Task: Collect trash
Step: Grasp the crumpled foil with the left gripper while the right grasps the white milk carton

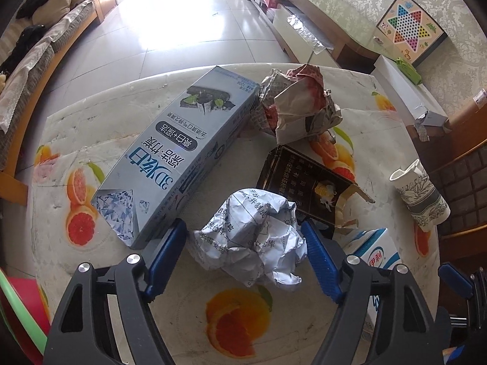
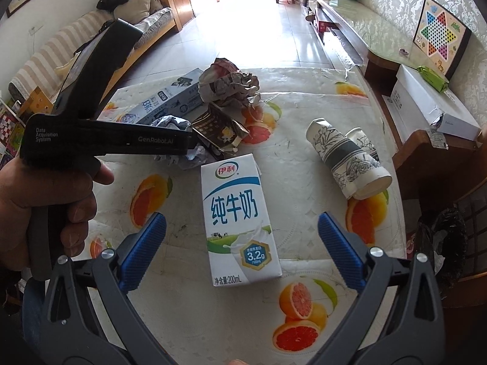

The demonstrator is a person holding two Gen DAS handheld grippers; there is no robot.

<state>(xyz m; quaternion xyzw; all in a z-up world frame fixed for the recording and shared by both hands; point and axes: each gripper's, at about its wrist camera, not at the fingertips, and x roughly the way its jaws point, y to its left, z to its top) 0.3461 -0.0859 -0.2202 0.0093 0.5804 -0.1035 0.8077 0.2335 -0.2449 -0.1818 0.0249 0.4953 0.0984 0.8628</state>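
Note:
My left gripper (image 1: 245, 237) is open with its blue fingers on either side of a crumpled white paper ball (image 1: 252, 237) on the table; whether they touch it is unclear. Beyond it lie a grey toothpaste box (image 1: 179, 155), a torn black cigarette pack (image 1: 307, 182) and a crumpled newspaper wad (image 1: 298, 103). My right gripper (image 2: 242, 228) is open and empty, straddling a white milk carton (image 2: 237, 216) lying flat without touching it. Stacked paper cups (image 2: 347, 158) lie on their side to the right. The left gripper's body (image 2: 100, 140) shows in the right wrist view.
The table wears a cloth with orange-slice prints (image 2: 301, 319). A black bin bag (image 2: 444, 240) hangs past the table's right edge. A red and green container (image 1: 21, 304) sits at the left edge. A sofa (image 2: 61, 48) stands on the left and a long cabinet (image 2: 350, 24) on the right.

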